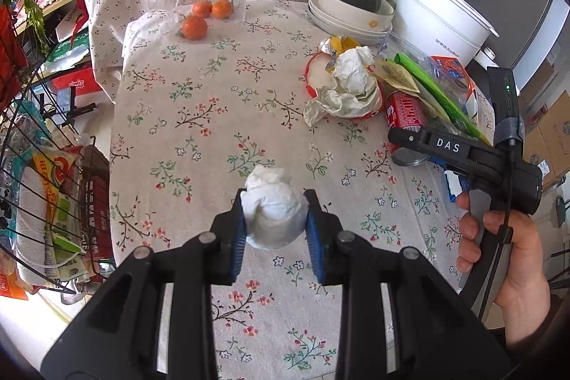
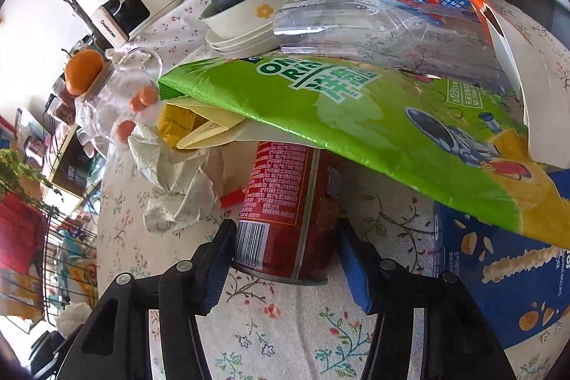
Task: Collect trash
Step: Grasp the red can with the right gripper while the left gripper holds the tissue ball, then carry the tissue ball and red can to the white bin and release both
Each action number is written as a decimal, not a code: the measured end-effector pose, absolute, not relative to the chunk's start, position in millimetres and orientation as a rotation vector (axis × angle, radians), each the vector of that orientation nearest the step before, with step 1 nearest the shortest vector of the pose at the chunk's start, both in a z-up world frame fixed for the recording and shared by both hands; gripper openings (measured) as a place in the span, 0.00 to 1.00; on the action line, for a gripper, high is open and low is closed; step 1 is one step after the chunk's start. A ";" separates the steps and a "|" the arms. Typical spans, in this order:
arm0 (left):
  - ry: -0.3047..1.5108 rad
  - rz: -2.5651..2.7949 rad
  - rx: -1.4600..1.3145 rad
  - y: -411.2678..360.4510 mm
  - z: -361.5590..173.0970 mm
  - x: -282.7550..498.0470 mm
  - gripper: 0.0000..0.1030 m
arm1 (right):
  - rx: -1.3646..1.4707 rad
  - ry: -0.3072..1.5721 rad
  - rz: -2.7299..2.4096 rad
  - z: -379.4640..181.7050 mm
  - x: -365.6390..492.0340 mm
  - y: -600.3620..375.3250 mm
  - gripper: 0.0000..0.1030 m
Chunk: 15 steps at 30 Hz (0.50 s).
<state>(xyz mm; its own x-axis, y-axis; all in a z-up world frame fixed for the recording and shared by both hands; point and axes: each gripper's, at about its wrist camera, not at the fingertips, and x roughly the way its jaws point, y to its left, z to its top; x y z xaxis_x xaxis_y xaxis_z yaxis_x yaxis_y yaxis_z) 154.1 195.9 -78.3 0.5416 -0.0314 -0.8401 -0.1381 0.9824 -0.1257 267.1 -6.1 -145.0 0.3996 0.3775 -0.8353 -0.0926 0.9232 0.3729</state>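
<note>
A: Left gripper (image 1: 274,219)?
B: Angled down over the floral tablecloth (image 1: 213,138), pads clamped on a white tissue ball (image 1: 272,212), lifted clear of the trash pile.
A: Right gripper (image 2: 286,255)?
B: Bare hand (image 1: 498,255) wraps its handle; it tilts down at the pile. Red can (image 2: 288,209) stands between the jaws, left pad touching, right pad looks just off it; can't tell if it grips.
A: Around it?
B: Crumpled paper (image 2: 178,173) left, green snack bag (image 2: 356,116) overhanging the can, blue box (image 2: 506,273) right.
</note>
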 end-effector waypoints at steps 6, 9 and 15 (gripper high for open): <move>0.971 0.041 -0.223 199.4 -67.3 143.7 0.31 | 0.216 1.172 0.343 -134.3 243.2 -8.0 0.53; 0.955 0.020 -0.245 199.8 -61.6 138.7 0.31 | 0.176 1.176 0.389 -121.8 228.9 -6.6 0.53; 0.944 -0.021 -0.283 197.0 -55.5 133.8 0.31 | 0.162 1.160 0.450 -97.0 198.1 -24.3 0.53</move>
